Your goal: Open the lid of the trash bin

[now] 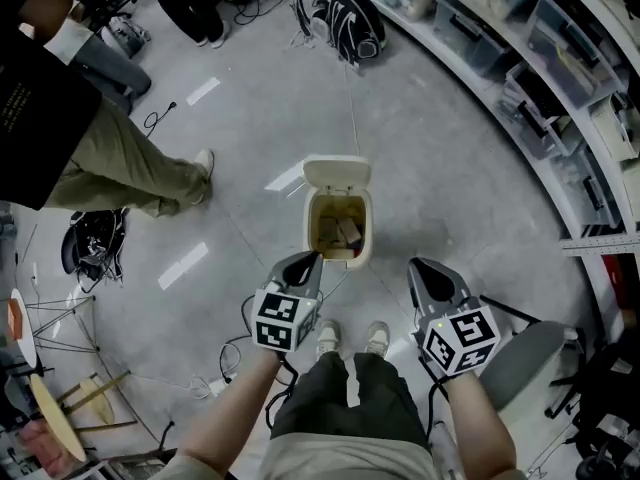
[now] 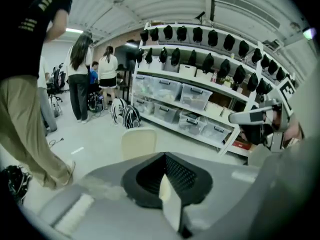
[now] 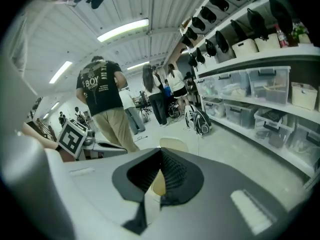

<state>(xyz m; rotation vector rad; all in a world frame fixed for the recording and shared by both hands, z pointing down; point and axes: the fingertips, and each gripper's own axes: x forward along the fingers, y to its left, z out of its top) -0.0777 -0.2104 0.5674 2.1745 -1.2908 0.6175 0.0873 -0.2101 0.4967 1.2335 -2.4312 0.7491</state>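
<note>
A small cream trash bin (image 1: 365,230) stands on the grey floor just ahead of my feet. Its lid (image 1: 337,173) is swung up and back, and rubbish shows inside. The raised lid (image 2: 139,143) also shows beyond the jaws in the left gripper view, and the same lid (image 3: 173,145) in the right gripper view. My left gripper (image 1: 305,261) hovers beside the bin's near left corner, jaws together and holding nothing. My right gripper (image 1: 420,268) sits a little to the right of the bin, also shut and empty. Neither touches the bin.
A person in khaki trousers (image 1: 130,168) stands at the left, with cables (image 1: 90,243) on the floor nearby. A backpack (image 1: 350,23) lies at the back. Shelves with plastic boxes (image 1: 540,78) curve along the right. A grey seat (image 1: 525,363) is by my right arm.
</note>
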